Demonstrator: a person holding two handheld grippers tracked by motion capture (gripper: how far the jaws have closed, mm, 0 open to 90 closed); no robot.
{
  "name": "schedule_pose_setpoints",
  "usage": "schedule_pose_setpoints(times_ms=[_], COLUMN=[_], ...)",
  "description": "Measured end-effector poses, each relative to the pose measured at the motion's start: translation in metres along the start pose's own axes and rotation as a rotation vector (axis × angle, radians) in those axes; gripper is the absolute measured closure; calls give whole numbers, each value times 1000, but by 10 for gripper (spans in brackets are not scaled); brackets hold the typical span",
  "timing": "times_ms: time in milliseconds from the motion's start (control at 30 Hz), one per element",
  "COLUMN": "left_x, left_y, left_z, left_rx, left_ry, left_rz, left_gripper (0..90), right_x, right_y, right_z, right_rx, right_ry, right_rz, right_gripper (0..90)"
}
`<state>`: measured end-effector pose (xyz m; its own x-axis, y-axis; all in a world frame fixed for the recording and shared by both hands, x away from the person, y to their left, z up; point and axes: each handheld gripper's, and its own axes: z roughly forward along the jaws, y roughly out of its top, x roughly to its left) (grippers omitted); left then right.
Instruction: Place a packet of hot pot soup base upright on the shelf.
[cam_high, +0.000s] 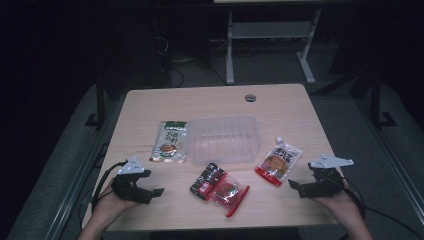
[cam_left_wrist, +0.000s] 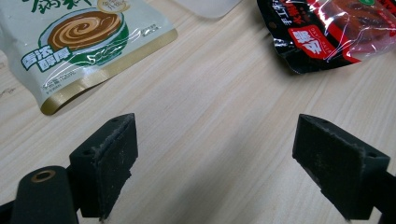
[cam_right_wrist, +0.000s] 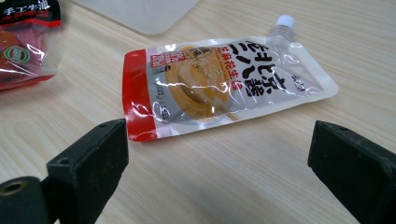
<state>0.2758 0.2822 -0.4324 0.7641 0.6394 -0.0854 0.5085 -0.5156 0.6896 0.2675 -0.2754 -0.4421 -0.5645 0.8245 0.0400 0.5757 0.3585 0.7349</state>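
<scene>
We see our left gripper (cam_high: 150, 182) and right gripper (cam_high: 299, 186): black, blocky jaws, grey three-cornered plates, trailing black cables.

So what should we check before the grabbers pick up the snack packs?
1. Left gripper fingers apart, nothing between them: ok.
2. Right gripper fingers apart, nothing between them: ok.
3. Spouted pouch lies flat on the table, just ahead of the right gripper: ok.
4. Green-topped pouch lies flat to the left of the clear tub; touching it or not: cannot tell.
5. Clear tub is upright with nothing inside it: ok.
6. Two red packets lie separately: not ok, they overlap.
</scene>
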Motion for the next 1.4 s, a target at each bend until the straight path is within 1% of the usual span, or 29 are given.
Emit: schedule_pose_setpoints(times_ms=[200,233,300,367,400,433,500,533,567,600,633,733,767,800,833,867,900,933,967,1000,1033,1067,1133,1167,1200,1233,1300,1333,1400], left_x=[-2,-3,-4,-6,-7,-8,-10,-11,-11,-13,-14,-15,-17,-17,-18,-19,-21,-21,-23,-25,-25,-26,-29,-29,-31,-32,-34,-37,-38], left_y=[1,2,2,4,5,5,6,7,7,8,8,9,11,11,12,13,15,15,16,19,19,20,23,23,24,25,26,28,28], left_z=[0,0,-1,-1,-1,-2,-1,-2,-2,-1,-1,-2,-3,-3,-3,-3,-3,-3,-3,-2,-2,-2,-2,-1,0,1,2,5,6], left_rx=[8,2,8,-1,-7,-5,-10,-8,-8,-13,-9,-3,-11,-11,-9,-16,-18,-18,-18,-8,-8,-6,-2,0,4,8,14,19,23], left_ry=[-5,-6,-8,-15,-18,-18,-20,-25,-25,-29,-31,-33,-42,-42,-45,-50,-59,-59,-60,-70,-70,-76,-92,-99,-105,-107,-108,-116,-117], left_rz=[-18,-26,-27,-30,-32,-27,-35,-25,-25,-39,-38,-27,-31,-31,-30,-39,-33,-33,-31,-32,-32,-35,-35,-30,-25,-26,-23,-19,-13], left_gripper=[142,143,152,169,175,197,218,221,230,233,235,299,338,382,382,419,517,551,593,650,712,754,848,883,896,897,897,897,898], right_x=[2,2,3,5,5,6,7,8,8,10,12,15,17,17,17,19,22,24,26,29,31,34,38,39,41,43,45,49,51], right_y=[2,2,3,5,6,7,9,10,10,12,13,17,19,20,20,22,25,26,28,29,31,33,36,37,39,40,41,44,45], right_z=[0,0,0,1,1,1,1,2,2,4,5,7,7,7,7,8,10,11,12,13,14,14,16,17,19,21,22,25,27], right_rx=[8,7,12,15,18,17,19,20,20,32,37,41,43,40,40,46,60,66,70,75,81,92,100,101,111,120,123,133,136], right_ry=[15,16,19,31,35,44,52,59,59,70,76,91,100,105,105,119,141,152,164,177,183,192,204,211,223,228,232,254,266], right_rz=[-1,-14,-8,-17,-13,-17,-16,-17,-17,-23,-23,-40,-38,-47,-47,-46,-57,-62,-77,-80,-92,-93,-117,-126,-131,-147,-156,-162,-174], right_gripper=[65,65,73,103,114,126,132,133,133,137,138,190,216,246,246,285,363,403,452,503,576,623,744,785,831,881,892,894,895])
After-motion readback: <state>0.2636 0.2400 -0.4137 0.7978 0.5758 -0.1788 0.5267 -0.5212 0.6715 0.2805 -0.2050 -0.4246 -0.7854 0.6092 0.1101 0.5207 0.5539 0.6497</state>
